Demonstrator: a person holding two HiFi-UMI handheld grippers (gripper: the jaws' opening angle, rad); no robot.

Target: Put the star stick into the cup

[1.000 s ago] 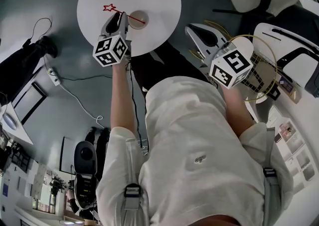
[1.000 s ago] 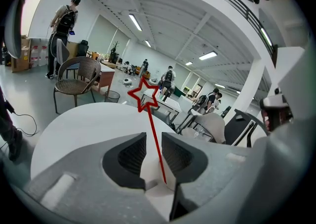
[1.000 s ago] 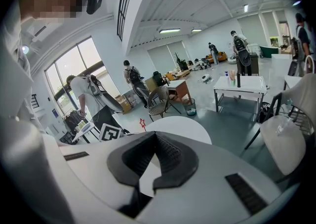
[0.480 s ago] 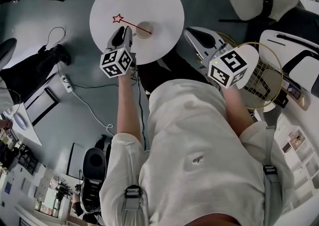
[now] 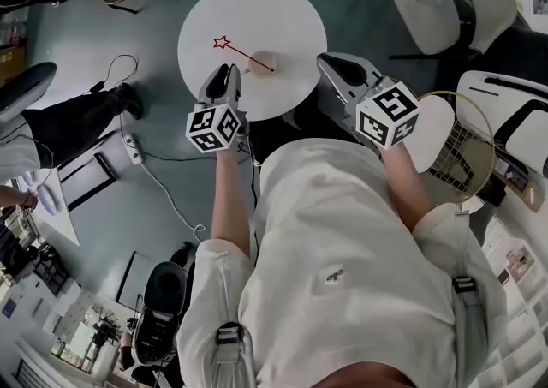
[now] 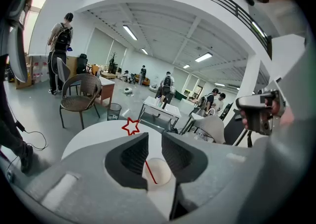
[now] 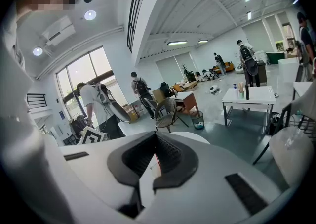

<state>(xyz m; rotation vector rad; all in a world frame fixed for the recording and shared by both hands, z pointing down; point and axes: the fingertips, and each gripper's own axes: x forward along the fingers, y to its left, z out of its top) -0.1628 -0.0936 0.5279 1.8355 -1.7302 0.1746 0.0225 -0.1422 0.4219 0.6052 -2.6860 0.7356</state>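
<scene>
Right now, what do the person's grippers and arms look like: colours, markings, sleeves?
Both the left gripper and the right gripper have smooth pale grey shells, with dark ribbed pads lining the jaws. Each carries a white cube with black square markers. No cables show on them. The person wears a white short-sleeved shirt; the forearms are bare.

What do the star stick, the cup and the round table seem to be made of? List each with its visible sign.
Star stick: probably thin red wire or plastic; a slim rod, and the star is only an open outline.
Cup: pale and matte, perhaps paper or plastic; too small to settle.
Round table: smooth, even white top, possibly laminate or painted board.
</scene>
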